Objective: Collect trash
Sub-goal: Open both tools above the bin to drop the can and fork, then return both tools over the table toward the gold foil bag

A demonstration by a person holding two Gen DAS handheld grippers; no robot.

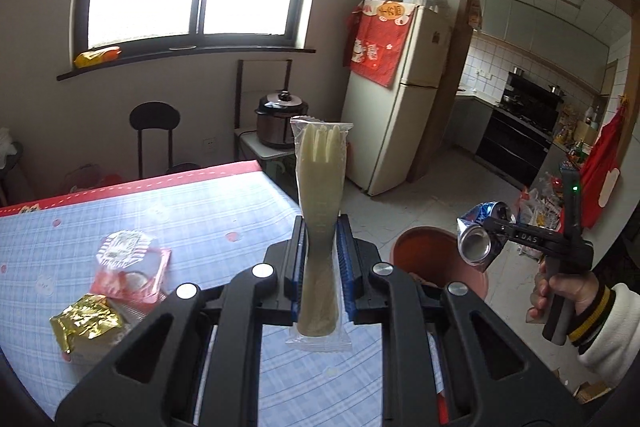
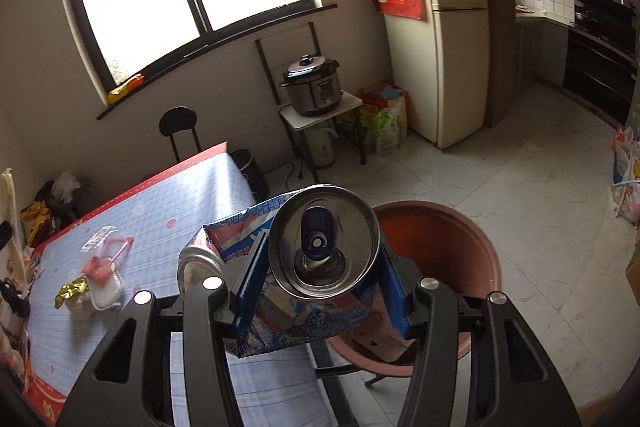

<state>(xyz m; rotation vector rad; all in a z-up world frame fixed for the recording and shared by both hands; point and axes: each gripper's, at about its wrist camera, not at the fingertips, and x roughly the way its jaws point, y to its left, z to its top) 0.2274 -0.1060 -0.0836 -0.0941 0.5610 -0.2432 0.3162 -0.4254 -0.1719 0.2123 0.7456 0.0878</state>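
My left gripper (image 1: 320,227) is shut on a plastic fork in a clear wrapper (image 1: 320,183), held upright above the table's right edge. My right gripper (image 2: 320,259) is shut on a crushed blue drink can (image 2: 316,263), held over the near rim of the brown trash bin (image 2: 460,243). In the left wrist view the can (image 1: 480,235) and right gripper (image 1: 492,227) hang just right of the bin (image 1: 424,251). A red-and-clear wrapper (image 1: 128,263) and a gold foil packet (image 1: 86,323) lie on the table, also in the right wrist view (image 2: 106,267).
The table (image 1: 192,211) has a blue checked cloth with a red edge. A black chair (image 1: 154,135), a stand with a pressure cooker (image 1: 280,123) and a fridge (image 1: 396,99) stand beyond. Bags sit on the floor at far right (image 2: 626,179).
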